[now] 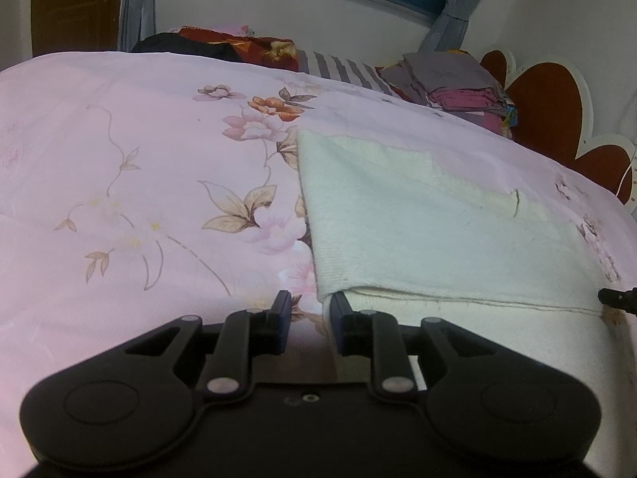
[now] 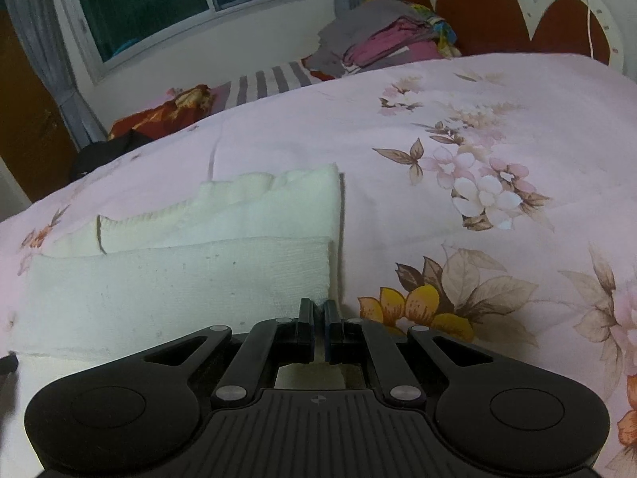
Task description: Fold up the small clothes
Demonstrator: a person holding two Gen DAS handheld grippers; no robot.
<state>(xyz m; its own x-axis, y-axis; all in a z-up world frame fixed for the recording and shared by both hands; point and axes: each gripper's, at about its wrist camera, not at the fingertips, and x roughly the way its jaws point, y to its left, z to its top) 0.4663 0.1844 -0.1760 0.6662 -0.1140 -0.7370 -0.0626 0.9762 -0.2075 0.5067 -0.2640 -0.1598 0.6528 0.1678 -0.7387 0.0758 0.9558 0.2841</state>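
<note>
A small white knitted garment lies partly folded on a pink floral bedspread. It also shows in the right wrist view. My left gripper is open at the garment's near left corner, with the cloth edge next to its right finger. My right gripper is shut on the garment's near right corner. The tip of my right gripper shows at the right edge of the left wrist view.
A stack of folded clothes sits at the head of the bed by a red and white headboard. A red patterned cloth and a striped sheet lie under the window. The bedspread spreads wide to the right.
</note>
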